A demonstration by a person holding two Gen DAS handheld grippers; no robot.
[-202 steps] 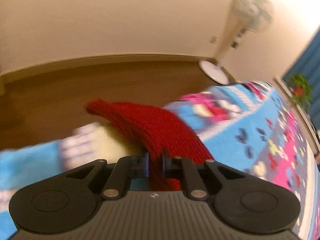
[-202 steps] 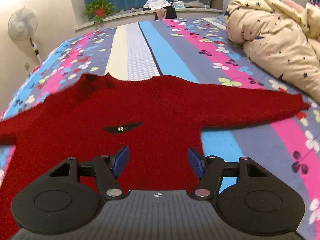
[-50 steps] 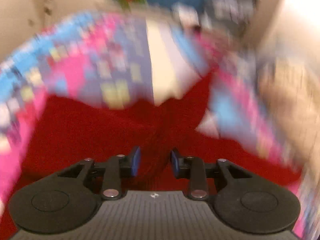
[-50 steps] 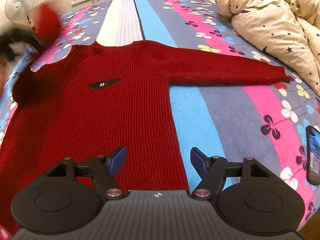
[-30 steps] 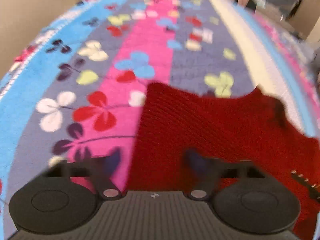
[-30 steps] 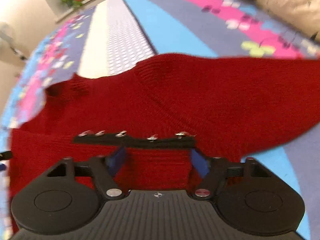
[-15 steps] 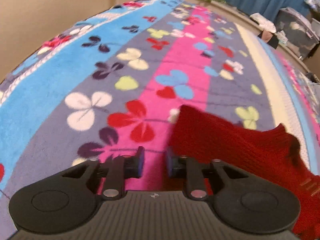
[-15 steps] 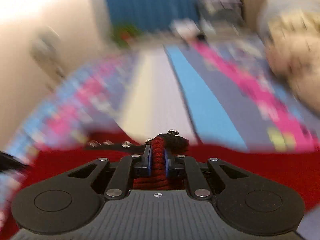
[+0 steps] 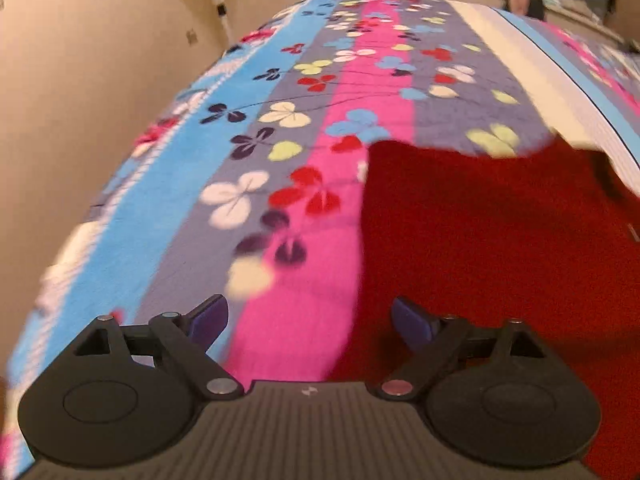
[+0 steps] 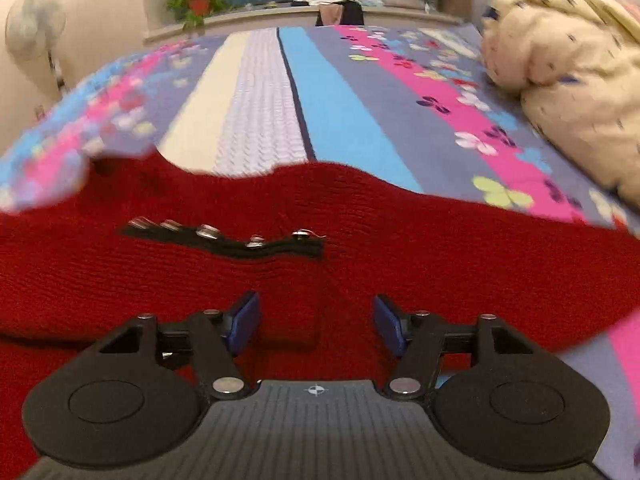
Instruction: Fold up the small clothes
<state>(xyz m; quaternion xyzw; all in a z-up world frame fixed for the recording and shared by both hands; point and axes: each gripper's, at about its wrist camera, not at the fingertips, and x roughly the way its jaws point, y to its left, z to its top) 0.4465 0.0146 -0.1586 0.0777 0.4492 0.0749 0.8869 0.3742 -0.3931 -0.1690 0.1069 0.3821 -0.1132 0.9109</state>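
Observation:
A red knitted sweater (image 10: 400, 240) lies spread on the striped, flowered bedspread (image 10: 340, 112), with a black tab with metal studs (image 10: 228, 240) on its chest. My right gripper (image 10: 316, 324) hovers just over the sweater's front, its jaws opening and nothing pressed between the blue pads. In the left wrist view the sweater (image 9: 500, 248) fills the right half, its folded left edge running down the pink stripe. My left gripper (image 9: 310, 320) straddles that edge, jaws opening wide, holding nothing.
A cream star-print duvet (image 10: 568, 80) is heaped at the right of the bed. A standing fan (image 10: 36, 28) and a beige wall (image 9: 80, 80) flank the bed's left side. A potted plant (image 10: 198, 2) sits on the sill by blue curtains.
Both grippers have opened: the right one let go of the bunch of red knit it pinched, and the sweater lies flat again. The left gripper drew back along the sweater's left edge.

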